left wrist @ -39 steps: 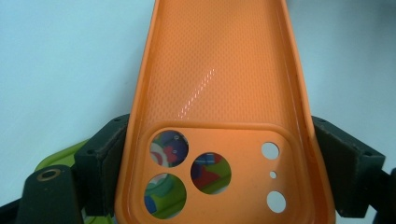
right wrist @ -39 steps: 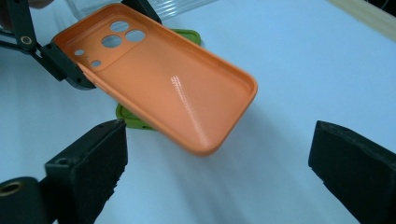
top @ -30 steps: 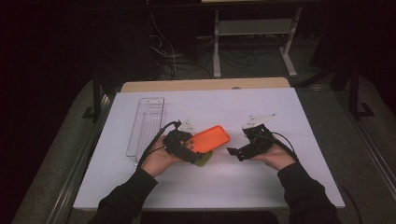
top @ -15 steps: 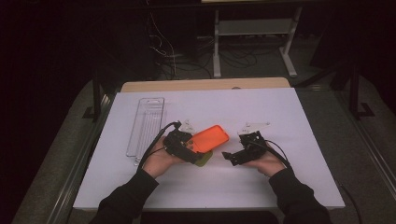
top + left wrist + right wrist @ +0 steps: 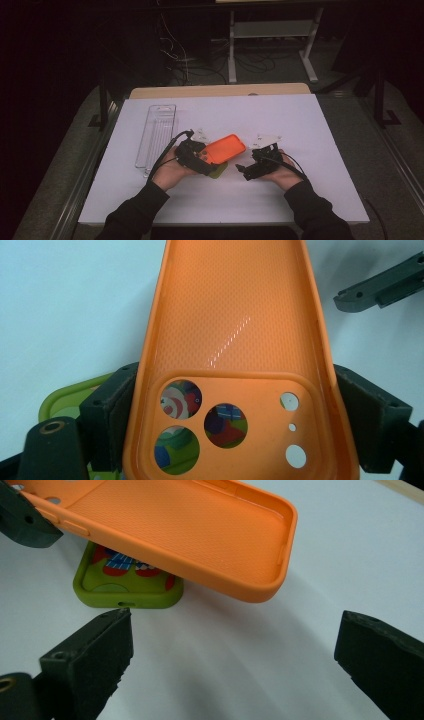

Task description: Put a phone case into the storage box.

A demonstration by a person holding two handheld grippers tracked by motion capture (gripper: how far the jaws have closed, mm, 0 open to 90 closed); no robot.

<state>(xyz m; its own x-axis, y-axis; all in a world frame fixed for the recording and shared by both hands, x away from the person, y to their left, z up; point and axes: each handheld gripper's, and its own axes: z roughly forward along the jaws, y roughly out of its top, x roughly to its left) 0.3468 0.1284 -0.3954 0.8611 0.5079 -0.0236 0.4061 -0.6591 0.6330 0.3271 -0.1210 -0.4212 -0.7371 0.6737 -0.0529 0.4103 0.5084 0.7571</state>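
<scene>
From the high view, the left claw holds an orange phone case lifted above a green case lying on the white surface; the right claw hovers just right of both, and a clear tray lies to the far left.

The left gripper view shows its jaws clamped on the orange case's camera end.

In the right gripper view the jaws stand wide apart, holding nothing. The step looks like a handover or separating the cases; next, the right claw likely closes on the orange case's free end.
</scene>
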